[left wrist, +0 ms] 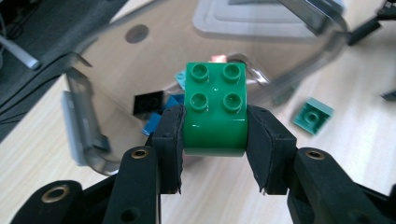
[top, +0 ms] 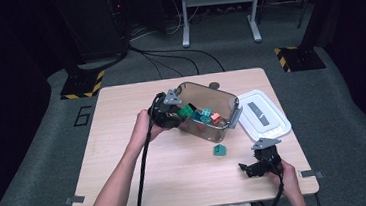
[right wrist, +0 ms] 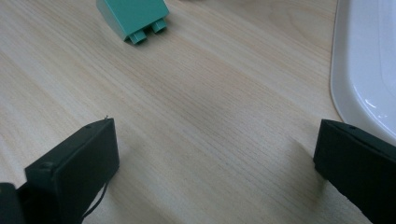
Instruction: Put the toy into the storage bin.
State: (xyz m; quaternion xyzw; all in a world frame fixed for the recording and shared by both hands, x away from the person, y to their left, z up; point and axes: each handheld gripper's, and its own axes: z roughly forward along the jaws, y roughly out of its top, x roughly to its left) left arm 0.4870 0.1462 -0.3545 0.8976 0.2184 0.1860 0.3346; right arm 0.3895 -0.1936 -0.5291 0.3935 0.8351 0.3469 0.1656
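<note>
My left gripper [top: 176,114] is shut on a green four-stud brick [left wrist: 215,109], with both pads pressing its sides. It holds the brick at the open mouth of a clear tinted box [top: 210,98] that is tipped over on the table. Inside the box lie several bricks, among them a black one [left wrist: 148,102], a blue one [left wrist: 156,123] and an orange one [top: 216,116]. A teal brick [top: 219,150] lies on the table in front of the box. At the front right, my right gripper [top: 248,169] rests low over the wood, jaws wide open and nothing between them [right wrist: 215,154].
A white lid [top: 264,113] lies flat to the right of the box, and its edge [right wrist: 364,70] is close to my right gripper's right jaw. The teal brick [right wrist: 133,16] lies ahead of the right gripper. Bare wood [top: 177,174] spans the table's front middle.
</note>
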